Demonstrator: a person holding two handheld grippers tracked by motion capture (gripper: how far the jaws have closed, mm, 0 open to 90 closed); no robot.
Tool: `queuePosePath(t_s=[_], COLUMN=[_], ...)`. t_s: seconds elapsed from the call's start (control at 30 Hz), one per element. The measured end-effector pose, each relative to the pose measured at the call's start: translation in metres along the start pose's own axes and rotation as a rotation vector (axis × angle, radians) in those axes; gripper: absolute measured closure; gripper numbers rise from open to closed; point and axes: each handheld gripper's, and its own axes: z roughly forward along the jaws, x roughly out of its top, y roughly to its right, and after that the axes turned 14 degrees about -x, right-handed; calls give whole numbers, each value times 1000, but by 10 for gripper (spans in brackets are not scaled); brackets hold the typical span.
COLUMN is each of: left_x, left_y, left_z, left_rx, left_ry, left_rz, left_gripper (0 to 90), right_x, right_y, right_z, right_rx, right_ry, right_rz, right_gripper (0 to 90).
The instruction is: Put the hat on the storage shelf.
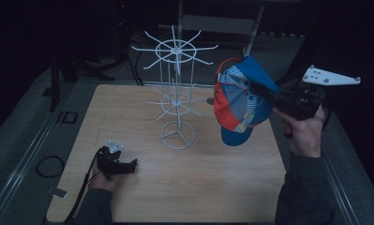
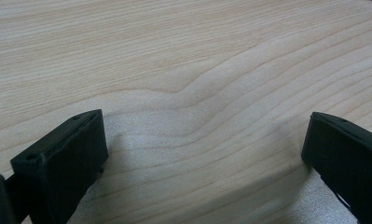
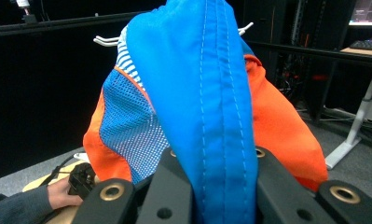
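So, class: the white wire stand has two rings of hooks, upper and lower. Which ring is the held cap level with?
The lower ring. The cap, clamped in the right gripper, hangs beside it; the upper ring sits higher.

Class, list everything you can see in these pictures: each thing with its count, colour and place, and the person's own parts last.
Cap: one, blue and orange with mesh and striped panels, held in the air to the right of the rack.
Wire display rack: one, white, two tiers of hooks on a round base, standing on the table's far middle.
Table: one, light wood, centre of the high view.
Left tongs: one, black, jaws apart, low over the table's near left.
Right tongs: one, black, shut on the cap's blue band.
Hands: two, left hand, right hand, each holding its tongs.
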Motion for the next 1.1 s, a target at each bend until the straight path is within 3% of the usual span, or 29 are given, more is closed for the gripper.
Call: queuePosePath(t_s=[0.83,1.1], left_x=[0,0], left_y=[0,0], left_z=[0,0], left_rx=[0,0], left_ry=[0,0], left_rz=[-1,0], left_gripper=[2,2], right_x=[8,7], right_y=[-14,-13], right_z=[3,12], right_rx=[32,42], right_ry=[23,19], right_rz=[-29,-14], right_gripper=[877,876])
